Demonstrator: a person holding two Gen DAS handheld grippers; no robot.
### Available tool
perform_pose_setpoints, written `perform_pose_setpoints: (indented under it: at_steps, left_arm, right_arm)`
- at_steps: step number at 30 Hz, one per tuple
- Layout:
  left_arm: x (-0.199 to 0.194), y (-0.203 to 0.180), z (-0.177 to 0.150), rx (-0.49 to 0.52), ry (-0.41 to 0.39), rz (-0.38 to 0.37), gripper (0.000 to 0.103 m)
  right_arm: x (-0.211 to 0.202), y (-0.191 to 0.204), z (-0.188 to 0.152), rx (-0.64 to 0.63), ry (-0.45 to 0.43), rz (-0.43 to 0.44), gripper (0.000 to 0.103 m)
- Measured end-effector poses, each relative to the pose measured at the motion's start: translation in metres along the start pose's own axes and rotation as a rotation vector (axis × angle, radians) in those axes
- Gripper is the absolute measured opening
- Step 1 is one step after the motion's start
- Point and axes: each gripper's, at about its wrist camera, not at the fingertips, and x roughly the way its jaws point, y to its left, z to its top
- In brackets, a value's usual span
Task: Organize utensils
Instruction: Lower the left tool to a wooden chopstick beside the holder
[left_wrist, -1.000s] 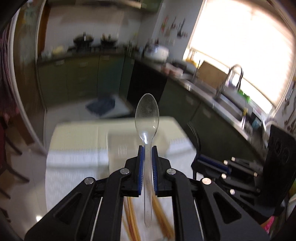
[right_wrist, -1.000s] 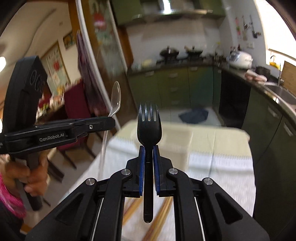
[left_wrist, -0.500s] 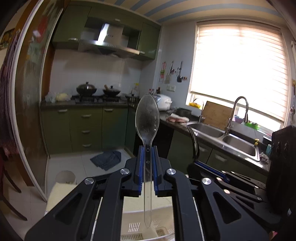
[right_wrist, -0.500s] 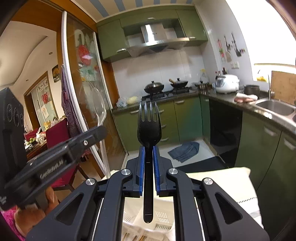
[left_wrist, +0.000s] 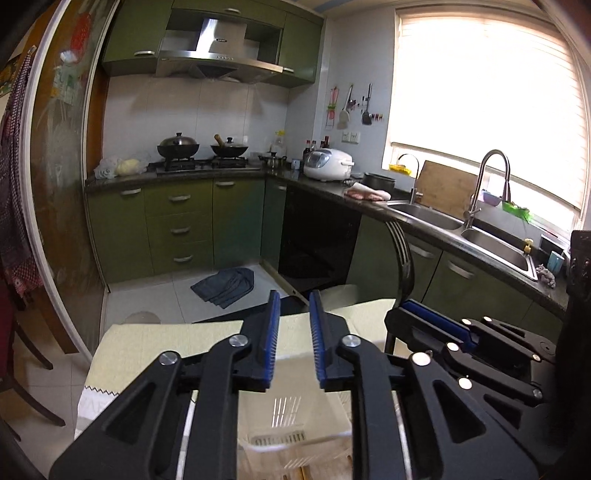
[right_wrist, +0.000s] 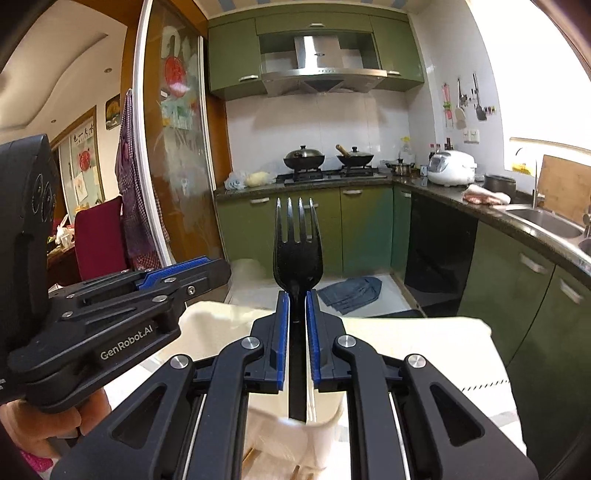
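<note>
My left gripper (left_wrist: 292, 328) is open and empty above a white slotted holder (left_wrist: 291, 439) on the table; the clear spoon is out of sight. My right gripper (right_wrist: 296, 325) is shut on a black plastic fork (right_wrist: 298, 254), held upright with tines up, its handle reaching down to the white holder (right_wrist: 295, 439). The fork (left_wrist: 402, 254) and the right gripper (left_wrist: 436, 325) also show at the right of the left wrist view. The left gripper (right_wrist: 184, 273) shows at the left of the right wrist view.
The table carries a pale yellow cloth (left_wrist: 155, 350). Wooden chopsticks (right_wrist: 251, 456) lie by the holder. Green kitchen cabinets (left_wrist: 177, 229), a stove with woks (left_wrist: 199, 147), a sink (left_wrist: 491, 243) and a blue cloth on the floor (left_wrist: 225, 284) lie beyond.
My left gripper opened and the clear spoon left it, dropping out of sight. My right gripper still grips the black fork. Both cameras now hold level over the holder.
</note>
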Motion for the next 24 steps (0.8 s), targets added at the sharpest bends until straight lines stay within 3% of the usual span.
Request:
perform_pose_setpoints:
  at_steps: [4, 8, 13, 17, 21, 24]
  left_arm:
    - [-0.002, 0.003, -0.004, -0.002, 0.012, -0.002, 0.018]
    - [-0.012, 0.006, -0.001, -0.007, 0.005, -0.002, 0.018]
    - [-0.030, 0.009, 0.006, -0.024, -0.001, -0.005, 0.022]
    - [-0.050, 0.013, 0.008, -0.031, 0.015, 0.011, 0.030]
    - [-0.066, 0.019, -0.007, -0.018, 0.138, 0.068, 0.035]
    - [-0.058, 0.030, -0.048, -0.037, 0.379, 0.105, 0.035]
  right_arm:
    - [-0.002, 0.002, -0.011, -0.003, 0.014, 0.001, 0.011]
    - [-0.007, 0.006, -0.015, -0.014, 0.027, -0.002, 0.025]
    - [-0.016, 0.007, -0.014, -0.011, 0.021, -0.005, 0.025]
    - [-0.047, 0.008, -0.007, 0.006, -0.023, 0.010, 0.025]
    - [-0.088, 0.003, -0.012, 0.004, 0.001, -0.016, 0.025]
    - [-0.109, -0.007, -0.031, 0.004, 0.086, -0.043, 0.025]
